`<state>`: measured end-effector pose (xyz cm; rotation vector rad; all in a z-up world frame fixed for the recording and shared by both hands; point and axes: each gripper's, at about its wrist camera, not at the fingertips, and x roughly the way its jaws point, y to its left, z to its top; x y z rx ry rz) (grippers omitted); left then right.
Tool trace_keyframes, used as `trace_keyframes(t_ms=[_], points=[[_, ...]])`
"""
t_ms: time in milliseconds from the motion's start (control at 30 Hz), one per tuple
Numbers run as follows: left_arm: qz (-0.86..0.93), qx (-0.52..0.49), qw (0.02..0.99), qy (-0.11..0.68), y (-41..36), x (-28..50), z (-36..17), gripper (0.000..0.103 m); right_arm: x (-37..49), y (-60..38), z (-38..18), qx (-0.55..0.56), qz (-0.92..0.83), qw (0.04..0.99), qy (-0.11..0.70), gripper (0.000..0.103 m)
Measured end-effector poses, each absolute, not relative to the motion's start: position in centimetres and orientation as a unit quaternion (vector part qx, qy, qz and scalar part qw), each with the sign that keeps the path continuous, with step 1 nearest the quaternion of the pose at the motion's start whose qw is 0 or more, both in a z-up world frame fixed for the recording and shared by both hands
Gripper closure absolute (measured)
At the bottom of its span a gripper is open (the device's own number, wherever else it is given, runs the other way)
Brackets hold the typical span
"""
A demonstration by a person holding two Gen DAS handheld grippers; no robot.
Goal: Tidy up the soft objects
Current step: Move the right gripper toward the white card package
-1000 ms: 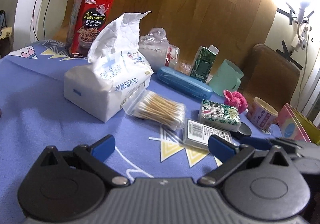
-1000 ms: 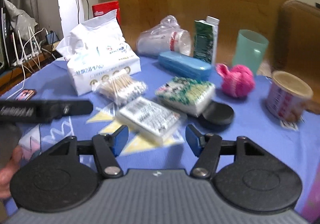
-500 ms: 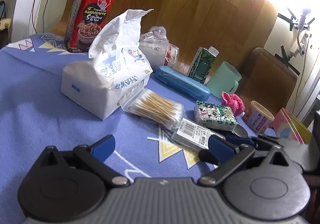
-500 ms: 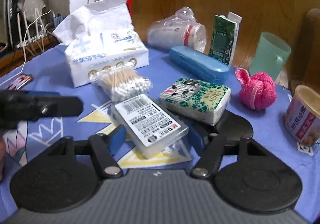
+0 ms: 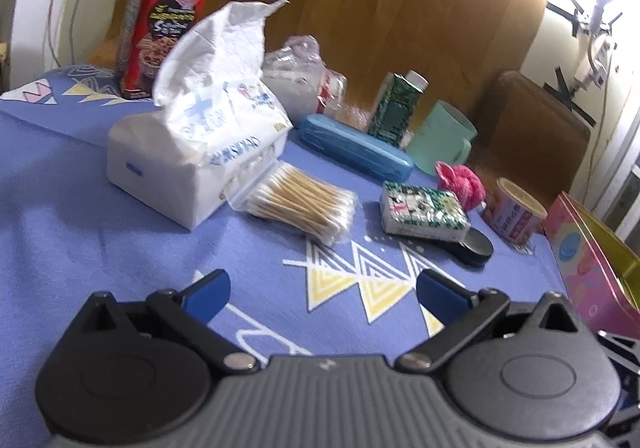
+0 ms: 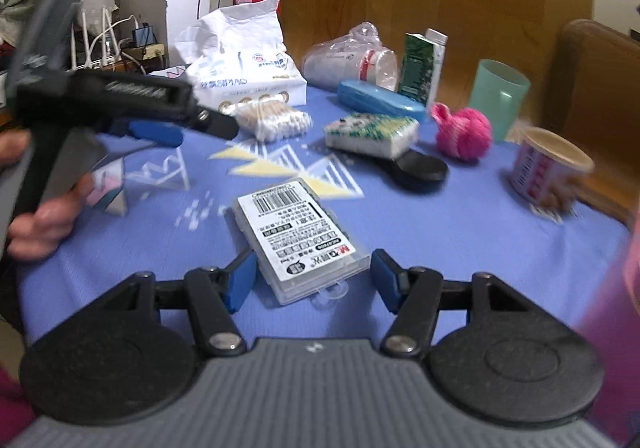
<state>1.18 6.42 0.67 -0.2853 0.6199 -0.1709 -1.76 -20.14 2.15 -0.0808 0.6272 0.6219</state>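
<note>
My right gripper (image 6: 314, 274) has a small clear box with a barcode label (image 6: 296, 232) between its blue pads, and its jaws are closing on it, low over the blue tablecloth (image 6: 460, 232). My left gripper (image 5: 322, 284) stands open over bare cloth with nothing between its fingers; a hand holds it at the left of the right wrist view. Further back lie a white tissue pack (image 5: 192, 164), a bag of cotton swabs (image 5: 304, 204), a green-and-white soft pack (image 5: 424, 210) and a pink knitted ball (image 6: 464, 132).
Along the back stand a red snack box (image 5: 168, 24), a bagged cup stack (image 5: 304, 88), a blue case (image 5: 352, 146), a green carton (image 5: 394, 104), a mint mug (image 5: 444, 136) and a paper tub (image 6: 548, 168). A black disc (image 6: 420, 170) lies under the soft pack. A pink tin (image 5: 588, 260) is at the right.
My right gripper has pulled back toward the near edge, taking the barcode box away from the swabs and the soft pack. The box is gone from the left wrist view. The left gripper stayed put.
</note>
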Motion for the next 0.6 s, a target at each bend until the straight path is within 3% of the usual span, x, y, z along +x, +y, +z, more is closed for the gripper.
trace_keyframes(t_ms=[600], points=[[-0.133,-0.069,0.933,0.326,3.6,1.1,0.5,0.0,-4.9,-25.4,1.0,0.0,0.231,0.928,0.292,0.033]])
